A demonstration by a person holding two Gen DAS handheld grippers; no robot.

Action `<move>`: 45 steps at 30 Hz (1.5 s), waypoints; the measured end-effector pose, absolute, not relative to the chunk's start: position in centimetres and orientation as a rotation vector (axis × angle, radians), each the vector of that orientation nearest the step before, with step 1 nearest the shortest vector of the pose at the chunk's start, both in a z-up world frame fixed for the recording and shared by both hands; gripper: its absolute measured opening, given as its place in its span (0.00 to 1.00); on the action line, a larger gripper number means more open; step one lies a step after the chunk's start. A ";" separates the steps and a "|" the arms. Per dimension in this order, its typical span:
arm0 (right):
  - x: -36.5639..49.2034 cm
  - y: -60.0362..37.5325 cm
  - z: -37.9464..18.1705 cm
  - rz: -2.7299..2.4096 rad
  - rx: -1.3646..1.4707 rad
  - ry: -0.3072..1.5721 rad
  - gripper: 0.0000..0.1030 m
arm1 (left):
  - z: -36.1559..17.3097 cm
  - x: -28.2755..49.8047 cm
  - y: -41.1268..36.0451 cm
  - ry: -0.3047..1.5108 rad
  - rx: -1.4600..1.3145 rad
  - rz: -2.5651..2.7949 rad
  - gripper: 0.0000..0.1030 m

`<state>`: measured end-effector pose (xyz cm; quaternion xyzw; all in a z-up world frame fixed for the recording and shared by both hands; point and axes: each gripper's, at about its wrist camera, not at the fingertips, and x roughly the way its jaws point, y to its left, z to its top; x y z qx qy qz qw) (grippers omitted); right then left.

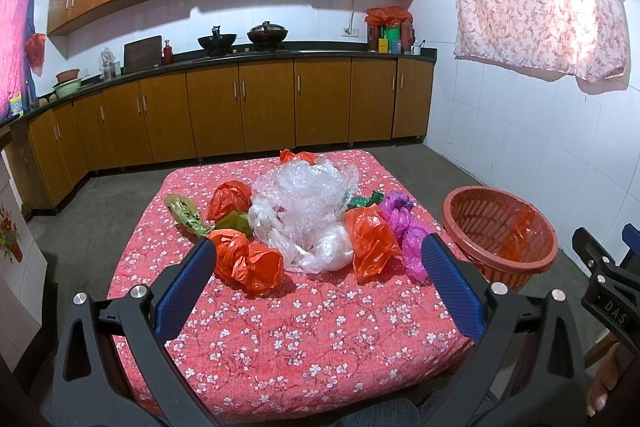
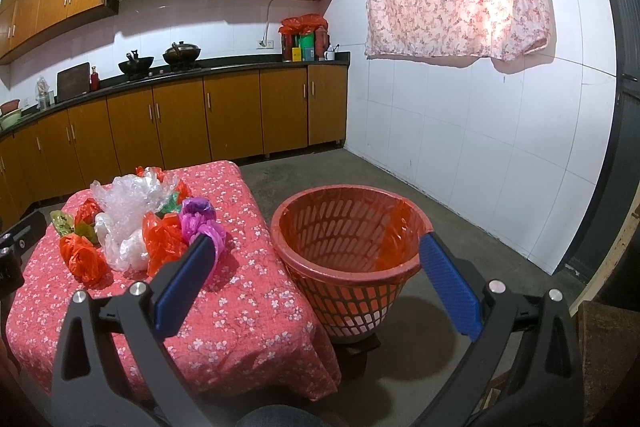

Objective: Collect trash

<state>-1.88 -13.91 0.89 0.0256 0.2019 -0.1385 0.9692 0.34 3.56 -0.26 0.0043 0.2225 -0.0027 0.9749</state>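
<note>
Our left gripper (image 1: pixel 316 267) has its blue fingers (image 1: pixel 186 291) spread wide with nothing between them, hovering over the near part of the table (image 1: pixel 300 339). Our right gripper (image 2: pixel 316 267) is just as wide open and empty, held over the gap between the table edge and the basket (image 2: pixel 348 259).

Just beyond the left fingers lies the trash: an orange bag (image 1: pixel 246 259) nearest, a crumpled clear plastic heap (image 1: pixel 304 203) in the middle, another orange bag (image 1: pixel 370 239) and a purple bag (image 1: pixel 402 227) on the right, green scraps (image 1: pixel 188 213) on the left, more orange behind. All of it sits on the flowered cloth.

The basket stands beside the table on the right, lined with a thin orange bag. We cannot see its bottom clearly, but it looks empty. We judge collecting has barely begun: every piece is yet to be picked up and dropped in.
</note>
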 end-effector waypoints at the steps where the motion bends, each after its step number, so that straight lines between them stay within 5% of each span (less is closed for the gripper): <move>1: -1.9 -13.9 0.9 -0.280 0.051 0.408 0.96 | -0.3 0.4 3.7 0.449 0.009 -0.006 0.98; 21: -1.8 -13.7 0.9 -0.276 0.051 0.412 0.96 | -0.4 0.5 5.6 0.453 0.009 -0.002 0.98; 36: 6.2 -11.8 -2.4 -0.120 0.072 0.514 0.96 | -5.8 3.8 13.4 0.591 -0.067 0.204 0.98; 45: 13.6 -9.1 -4.5 0.005 0.070 0.586 0.72 | -7.6 8.2 16.4 0.660 -0.149 0.261 0.98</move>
